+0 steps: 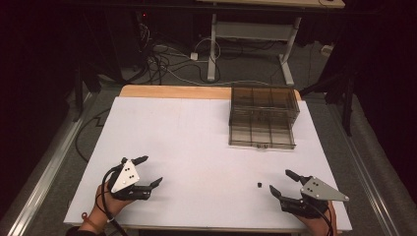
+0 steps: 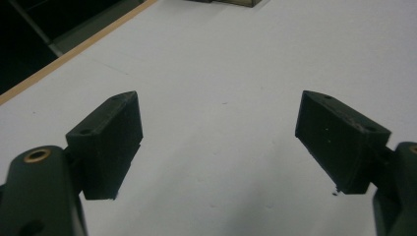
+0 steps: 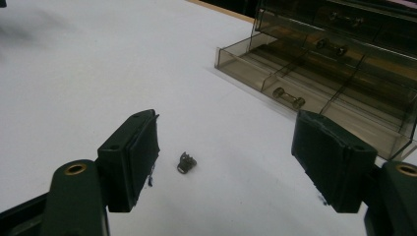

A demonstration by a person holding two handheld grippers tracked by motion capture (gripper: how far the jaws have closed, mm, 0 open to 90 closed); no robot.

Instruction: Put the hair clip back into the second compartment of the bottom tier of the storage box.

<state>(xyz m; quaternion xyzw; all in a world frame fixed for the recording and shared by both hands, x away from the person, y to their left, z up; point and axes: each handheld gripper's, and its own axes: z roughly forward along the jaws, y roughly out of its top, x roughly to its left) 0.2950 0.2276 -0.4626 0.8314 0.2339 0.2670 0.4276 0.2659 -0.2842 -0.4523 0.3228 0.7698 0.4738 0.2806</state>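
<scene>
The white tabletop (image 1: 196, 142) is seen in the high view with both tongs at the bottom of the frame. The left tongs (image 1: 150, 170), at lower left, are spread wide and hold nothing; bare tabletop lies between the jaws in the left gripper view. The right tongs (image 1: 282, 182), at lower right, are likewise spread and empty. A small dark metal part (image 3: 186, 162) lies on the tabletop between the right jaws, touching neither; it is seen in the high view at lower centre-right, just left of the right tongs. A smoky clear drawer box (image 1: 264, 115) stands at upper right, with one drawer (image 3: 314, 93) pulled out, small fittings inside.
</scene>
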